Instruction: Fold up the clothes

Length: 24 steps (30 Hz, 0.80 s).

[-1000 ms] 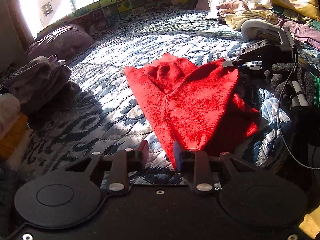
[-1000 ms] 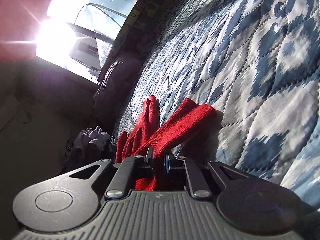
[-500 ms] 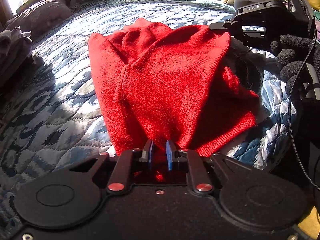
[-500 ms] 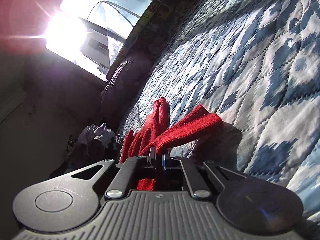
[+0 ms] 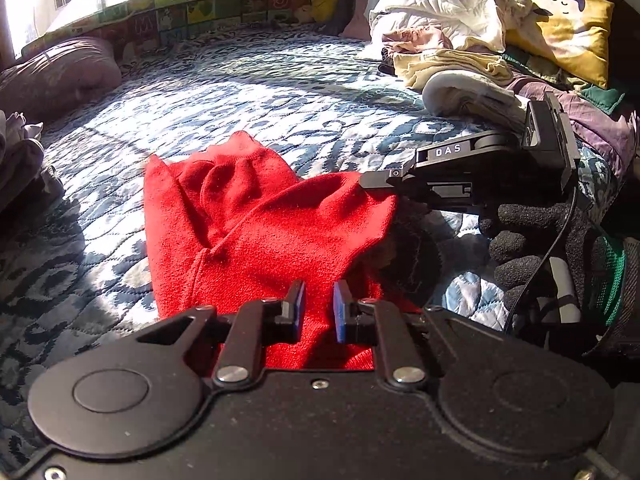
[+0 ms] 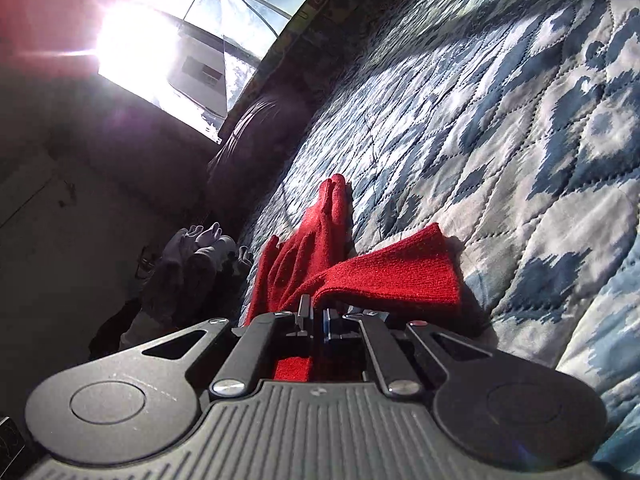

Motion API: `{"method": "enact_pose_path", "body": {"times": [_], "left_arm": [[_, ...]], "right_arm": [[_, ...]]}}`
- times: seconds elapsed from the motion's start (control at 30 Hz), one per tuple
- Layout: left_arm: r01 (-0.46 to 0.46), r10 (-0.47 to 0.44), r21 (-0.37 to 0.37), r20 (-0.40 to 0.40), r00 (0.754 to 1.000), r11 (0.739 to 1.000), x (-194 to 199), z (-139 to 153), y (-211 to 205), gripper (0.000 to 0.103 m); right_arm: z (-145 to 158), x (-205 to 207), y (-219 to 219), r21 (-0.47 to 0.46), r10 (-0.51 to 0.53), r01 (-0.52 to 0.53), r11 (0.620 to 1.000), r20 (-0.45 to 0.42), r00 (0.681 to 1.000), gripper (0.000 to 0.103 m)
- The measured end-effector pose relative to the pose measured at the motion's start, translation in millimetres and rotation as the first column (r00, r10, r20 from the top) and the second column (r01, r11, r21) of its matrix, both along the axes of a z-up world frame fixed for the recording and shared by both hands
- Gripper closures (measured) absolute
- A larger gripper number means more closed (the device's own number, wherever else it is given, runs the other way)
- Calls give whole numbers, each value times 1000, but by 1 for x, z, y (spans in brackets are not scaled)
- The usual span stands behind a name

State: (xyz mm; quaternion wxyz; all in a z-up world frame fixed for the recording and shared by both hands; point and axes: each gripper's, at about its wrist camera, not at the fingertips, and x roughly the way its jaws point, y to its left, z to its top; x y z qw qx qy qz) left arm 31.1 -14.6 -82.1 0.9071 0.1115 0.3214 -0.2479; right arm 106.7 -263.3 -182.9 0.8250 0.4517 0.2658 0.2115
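While the right claw [image 6: 315, 316] pinches the red sweater [image 5: 272, 232] (pinch point hidden), the left claw [image 5: 318, 312] stands spread.

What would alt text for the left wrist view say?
A red sweater lies crumpled on a blue patterned quilt, with the left hand-held gripper open over its near edge. The right hand-held gripper pinches its far corner.

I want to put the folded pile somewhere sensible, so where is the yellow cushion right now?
In the left wrist view the yellow cushion lies at the far right of the bed, behind the heap of unfolded clothes and well beyond the red sweater.
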Motion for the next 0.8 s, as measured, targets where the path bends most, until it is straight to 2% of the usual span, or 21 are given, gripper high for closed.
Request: {"method": "enact_pose_path", "body": {"times": [0.1,0.17,0.2,0.3,0.37,0.43,0.47,0.5,0.53,0.57,0.67,0.73,0.8], "left_arm": [[7,-8,-8,-67,998,1000,16,-26,-24,92],[-15,28,90,-141,990,996,22,-56,-33,92],[-16,25,84,-105,994,996,19,-66,-31,92],[-28,32,36,-137,990,999,19,-59,-21,92],[-25,26,6,-119,993,1000,18,-46,-15,92],[-43,36,-58,-110,993,997,16,-39,-10,92],[-45,39,-40,-147,988,998,19,-47,-13,92],[-45,42,-9,-192,980,999,23,-57,-16,85],[-23,23,2,-182,983,1000,22,-65,-18,84],[-10,7,-15,-196,981,1000,24,-63,-14,84],[-58,38,-97,-194,980,994,26,-26,23,80],[-143,125,-125,-146,981,982,23,-1,61,80],[-272,258,-127,-116,959,954,24,12,103,80]], "right_arm": [[-4,-2,-3,12,-13,13,1000,-12,1000,97],[-6,-2,-2,-7,-14,14,1000,-20,1000,97],[-7,-2,-2,-13,-13,13,1000,-24,1000,97],[-10,-1,-1,-7,-21,21,1000,-35,999,97],[-12,-1,-1,7,-26,26,1000,-38,999,97],[-12,-2,-1,17,-29,30,999,-37,999,97],[-11,-2,-1,18,-31,31,999,-35,999,97],[-11,-3,-1,18,-32,33,999,-33,999,97],[-11,-3,-1,17,-33,33,999,-31,999,97],[-11,-2,-1,15,-33,34,999,-33,999,97],[-13,-4,-2,14,-34,35,999,-39,999,97],[-14,-4,-2,12,-33,34,999,-37,999,97],[-13,-2,0,9,-32,33,999,-33,999,97]]}}
